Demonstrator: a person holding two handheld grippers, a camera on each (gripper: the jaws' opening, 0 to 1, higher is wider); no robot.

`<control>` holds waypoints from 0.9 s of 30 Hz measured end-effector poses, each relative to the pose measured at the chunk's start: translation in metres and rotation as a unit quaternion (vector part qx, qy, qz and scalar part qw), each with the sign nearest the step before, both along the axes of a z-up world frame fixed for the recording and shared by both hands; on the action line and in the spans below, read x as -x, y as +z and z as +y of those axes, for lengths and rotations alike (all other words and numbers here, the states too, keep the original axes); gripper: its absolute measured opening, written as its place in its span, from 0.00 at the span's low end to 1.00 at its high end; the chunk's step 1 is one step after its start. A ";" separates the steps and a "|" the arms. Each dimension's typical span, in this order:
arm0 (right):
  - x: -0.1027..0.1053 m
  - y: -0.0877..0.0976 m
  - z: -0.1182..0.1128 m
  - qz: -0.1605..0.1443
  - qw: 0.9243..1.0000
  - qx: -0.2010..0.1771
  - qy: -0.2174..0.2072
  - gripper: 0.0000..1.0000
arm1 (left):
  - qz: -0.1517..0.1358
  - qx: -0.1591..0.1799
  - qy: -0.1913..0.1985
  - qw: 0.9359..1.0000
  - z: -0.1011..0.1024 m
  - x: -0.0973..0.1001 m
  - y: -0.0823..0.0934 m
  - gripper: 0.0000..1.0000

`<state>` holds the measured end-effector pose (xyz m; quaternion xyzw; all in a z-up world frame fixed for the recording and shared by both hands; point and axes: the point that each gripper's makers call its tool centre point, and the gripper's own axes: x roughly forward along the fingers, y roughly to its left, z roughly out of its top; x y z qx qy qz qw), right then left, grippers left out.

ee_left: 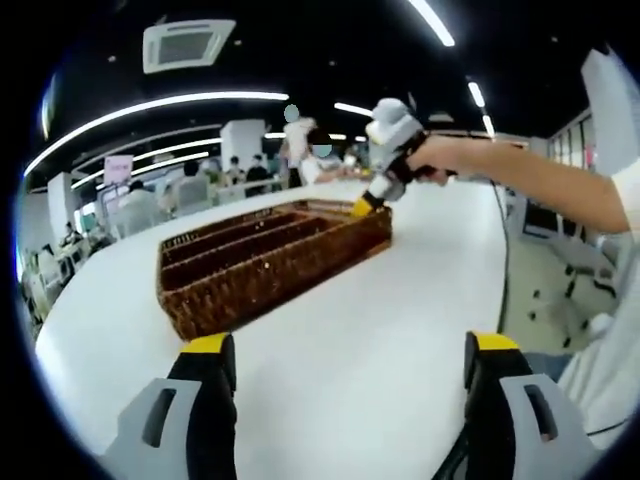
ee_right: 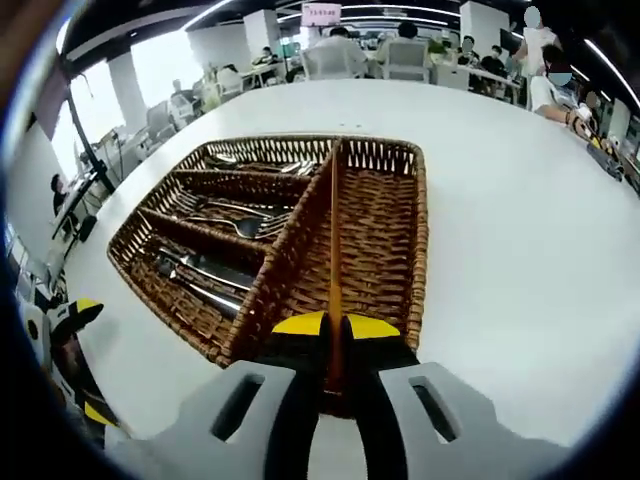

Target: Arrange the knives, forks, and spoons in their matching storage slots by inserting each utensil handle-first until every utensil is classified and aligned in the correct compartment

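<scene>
Basket: a wicker basket (ee_right: pixel 395 240) sits on the white tabletop (ee_right: pixel 520 250), with narrow slots on one side and one wide compartment on the other.
Utensils: spoons and forks (ee_right: pixel 225 222) lie in the narrow slots; darker pieces, perhaps knives (ee_right: pixel 200 272), fill the slot nearest the right gripper's camera, though the glare leaves this unsure.
Right gripper: the right gripper (ee_right: pixel 335 325) has its jaws pressed together on a thin orange-brown stick (ee_right: pixel 334 250), which I cannot identify for certain.
Key relation: the stick's long axis runs straight ahead of the right gripper, along the divider between the slots and the wide compartment, so a forward push would slide it lengthwise into the basket.
Left gripper: the left gripper (ee_left: pixel 345 350) hangs with jaws wide apart and nothing between them, on the near side of the basket and well apart from it.
Nearer gripper: the right one, its tip touching or just above the basket's far corner in the left gripper view.
</scene>
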<state>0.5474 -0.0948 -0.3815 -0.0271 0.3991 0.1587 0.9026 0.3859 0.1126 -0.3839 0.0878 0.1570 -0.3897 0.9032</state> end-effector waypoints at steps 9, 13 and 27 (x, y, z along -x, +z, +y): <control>-0.005 -0.013 0.004 0.031 0.999 -0.004 -0.012 0.06 | 0.003 -0.003 0.003 1.000 0.004 0.001 -0.003 0.95; -0.012 -0.011 0.005 0.038 0.999 -0.007 -0.019 0.06 | 0.004 -0.005 0.004 1.000 0.005 0.001 -0.005 0.94; -0.011 -0.017 0.010 0.083 0.995 -0.044 -0.035 0.07 | 0.009 -0.010 0.003 1.000 0.006 0.004 -0.009 0.93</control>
